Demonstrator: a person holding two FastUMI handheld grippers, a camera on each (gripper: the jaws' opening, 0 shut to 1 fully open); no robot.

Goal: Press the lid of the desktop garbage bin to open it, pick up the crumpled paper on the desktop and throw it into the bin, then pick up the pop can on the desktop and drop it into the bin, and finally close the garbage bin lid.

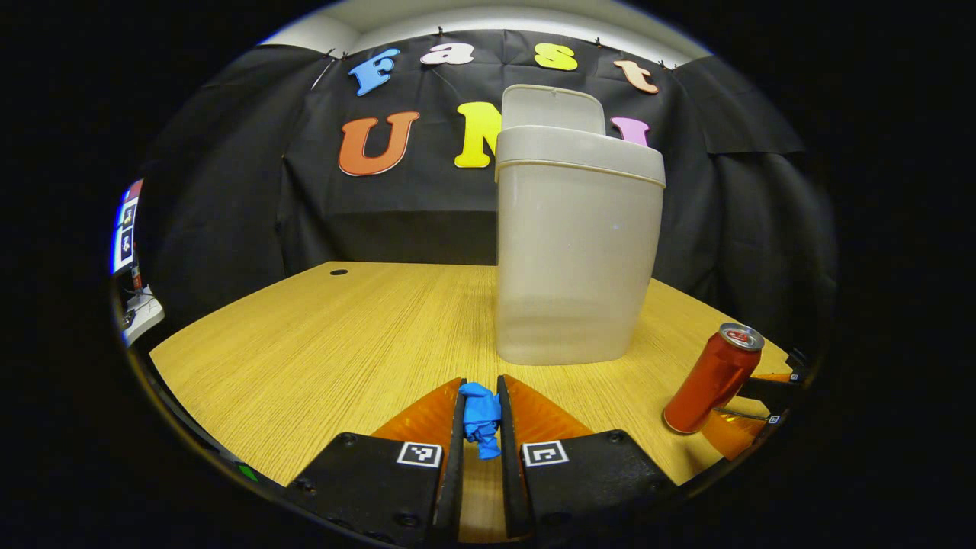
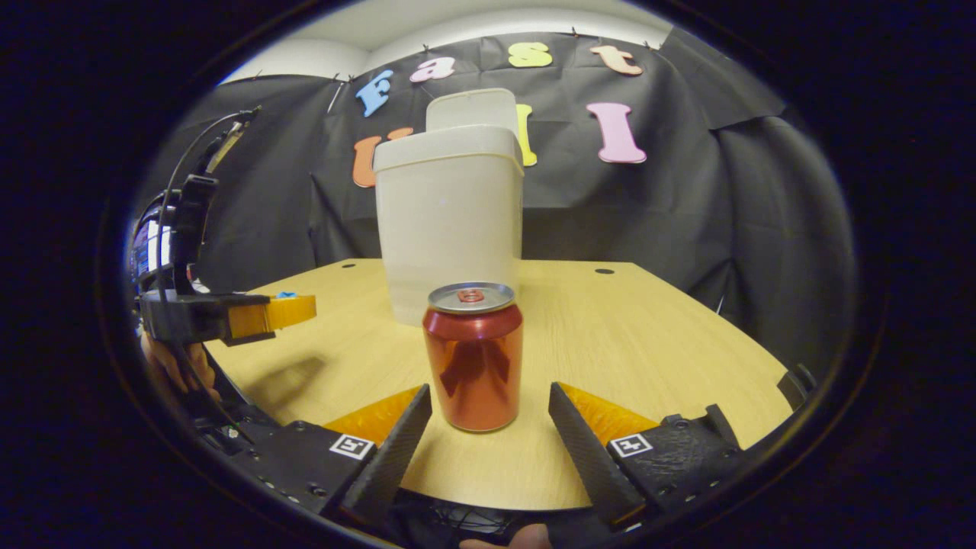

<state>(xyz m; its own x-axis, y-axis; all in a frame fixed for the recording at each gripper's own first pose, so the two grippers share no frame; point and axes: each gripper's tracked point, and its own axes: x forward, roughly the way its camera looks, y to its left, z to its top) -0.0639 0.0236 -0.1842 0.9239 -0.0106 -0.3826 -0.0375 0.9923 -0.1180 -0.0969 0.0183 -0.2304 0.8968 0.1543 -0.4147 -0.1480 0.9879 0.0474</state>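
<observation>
1. While the garbage bin point(image 1: 578, 252) stands tall near the middle of the counter point(image 1: 320, 343), its lid point(image 1: 553, 108) is flipped up at the back.
2. The left hand-held gripper point(image 1: 481, 415) is level above the near edge, fingers pressed on the blue crumpled paper point(image 1: 480, 418), pointing at the bin.
3. The pop can point(image 2: 473, 356) stands upright near the front edge, top up.
4. The right hand-held gripper point(image 2: 488, 431) sits low and level, fingers spread wide, one on each side of the can, not touching it.
</observation>
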